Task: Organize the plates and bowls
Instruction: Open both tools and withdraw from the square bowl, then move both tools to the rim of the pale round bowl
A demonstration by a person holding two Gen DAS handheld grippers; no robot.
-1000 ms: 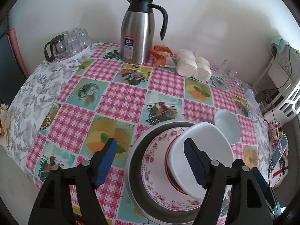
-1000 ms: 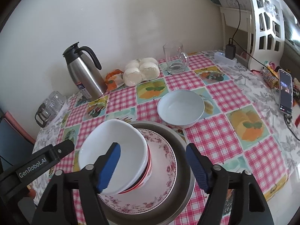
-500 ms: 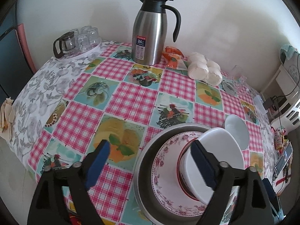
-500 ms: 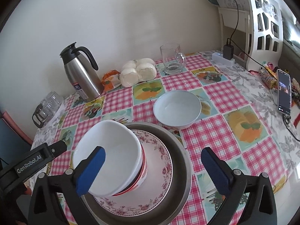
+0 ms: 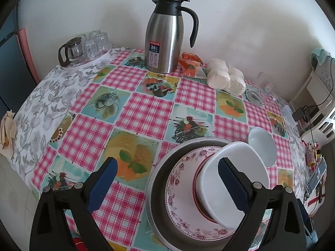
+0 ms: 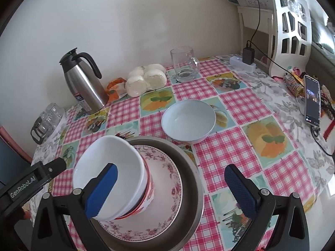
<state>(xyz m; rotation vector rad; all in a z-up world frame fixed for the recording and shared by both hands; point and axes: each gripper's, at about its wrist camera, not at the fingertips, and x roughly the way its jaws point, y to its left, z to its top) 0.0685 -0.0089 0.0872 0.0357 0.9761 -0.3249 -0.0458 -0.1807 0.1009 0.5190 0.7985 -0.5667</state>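
A stack stands at the table's near side: a metal pan (image 5: 157, 190) (image 6: 188, 167), a floral plate (image 5: 180, 192) (image 6: 167, 167) in it, and white bowls with a red band (image 5: 234, 173) (image 6: 108, 167) nested on the plate, the top one tilted. A separate white bowl (image 6: 188, 121) (image 5: 261, 146) sits on the cloth just beyond the stack. My left gripper (image 5: 167, 179) is open and empty, above the stack's left side. My right gripper (image 6: 171, 186) is open and empty, above the stack.
A steel thermos jug (image 5: 167, 37) (image 6: 83, 79), wrapped buns (image 5: 226, 79) (image 6: 146, 79) and an orange packet (image 5: 190, 64) stand at the back. A glass mug (image 6: 184, 64), a tray of glasses (image 5: 85, 48), a phone (image 6: 313, 100) and a charger (image 6: 248, 56) lie around the edges.
Both grippers have drawn back and up from the stack, and their jaws have opened wider. The dishes have not moved.
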